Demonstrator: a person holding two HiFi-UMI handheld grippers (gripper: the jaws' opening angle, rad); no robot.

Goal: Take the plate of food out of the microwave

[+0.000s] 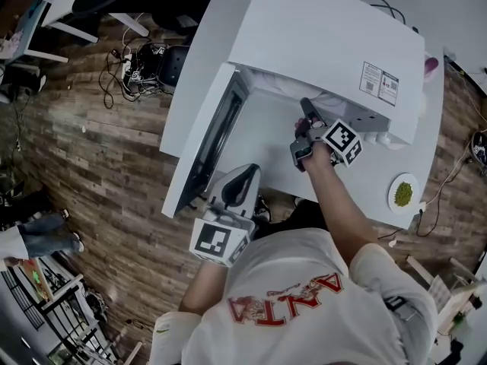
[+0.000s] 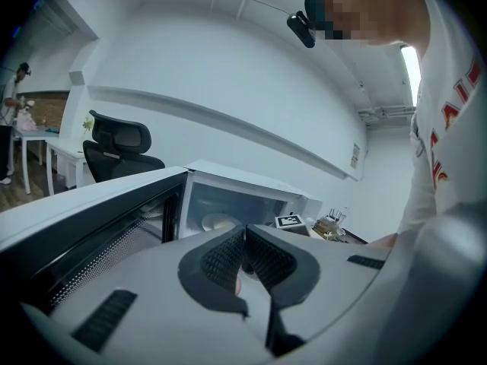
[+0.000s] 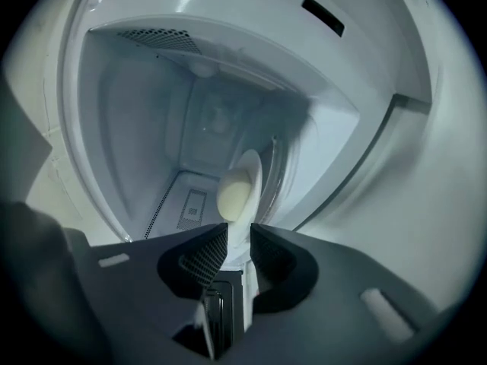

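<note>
Plate [image 3: 256, 175] is seen edge-on in the right gripper view, inside the microwave [image 1: 319, 36]. Its width runs away from the right tool [image 3: 237, 234] into the cavity, and it stands upright in that picture. A pale lump of food [image 3: 233, 192] is carried on it. In the left gripper view the plate [image 2: 218, 221] is shown lying flat on the cavity floor. Its near rim is clamped between the right tool's pads [image 3: 211, 251] and partly covered by them. Its far edge is masked by the food. In the head view the plate is hidden under the microwave's top. The left tool [image 2: 245, 236] is held by the open door [image 1: 205, 147], well apart from the plate, with its jaws together on nothing. The microwave is set on a white desk [image 1: 377, 200].
</note>
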